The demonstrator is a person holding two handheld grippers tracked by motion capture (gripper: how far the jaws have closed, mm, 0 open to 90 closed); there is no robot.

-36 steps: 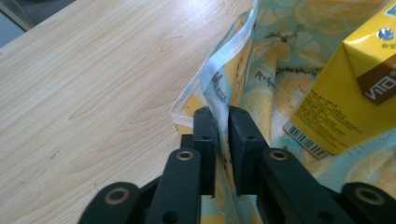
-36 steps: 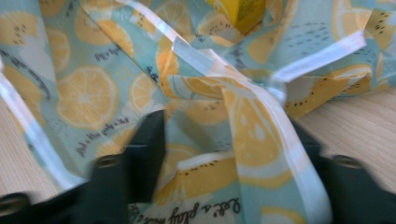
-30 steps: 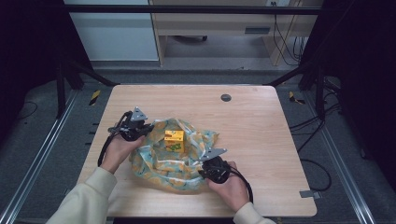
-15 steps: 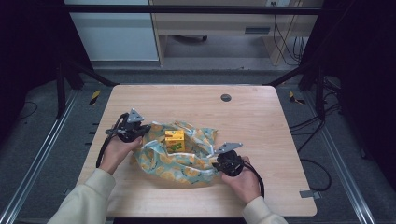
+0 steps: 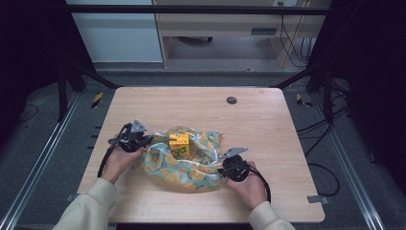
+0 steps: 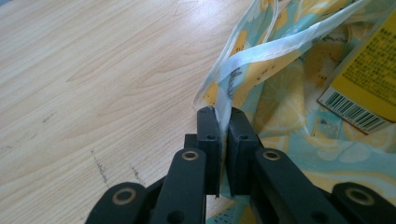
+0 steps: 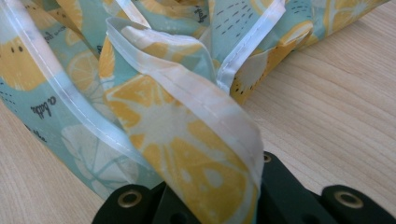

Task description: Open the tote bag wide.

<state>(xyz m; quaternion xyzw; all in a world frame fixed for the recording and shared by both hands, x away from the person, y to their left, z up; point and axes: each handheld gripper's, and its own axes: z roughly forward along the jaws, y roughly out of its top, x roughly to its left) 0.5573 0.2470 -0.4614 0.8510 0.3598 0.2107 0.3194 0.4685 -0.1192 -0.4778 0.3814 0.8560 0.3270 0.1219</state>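
Observation:
A teal cloth with a lemon print (image 5: 194,165) lies bunched at the middle of the wooden table (image 5: 268,129). A small yellow box (image 5: 179,143) stands on it. My left gripper (image 5: 147,142) is at the cloth's left edge. In the left gripper view its jaws are shut on the cloth's white hem (image 6: 223,116), low over the wood, with the yellow box (image 6: 369,84) to the right. My right gripper (image 5: 221,168) holds the cloth's right corner. In the right gripper view a fold of lemon cloth (image 7: 196,154) drapes over the shut jaws and hides their tips.
A dark round grommet (image 5: 231,100) sits in the table's far middle. Bare wood surrounds the cloth on all sides. Black cables trail from both grippers along the person's hands. Metal frame rails (image 5: 43,158) run beside the table, and a desk stands behind it.
My right gripper has moved right with the cloth's corner, drawing the cloth wider. My left gripper has sunk towards the table, still on the hem.

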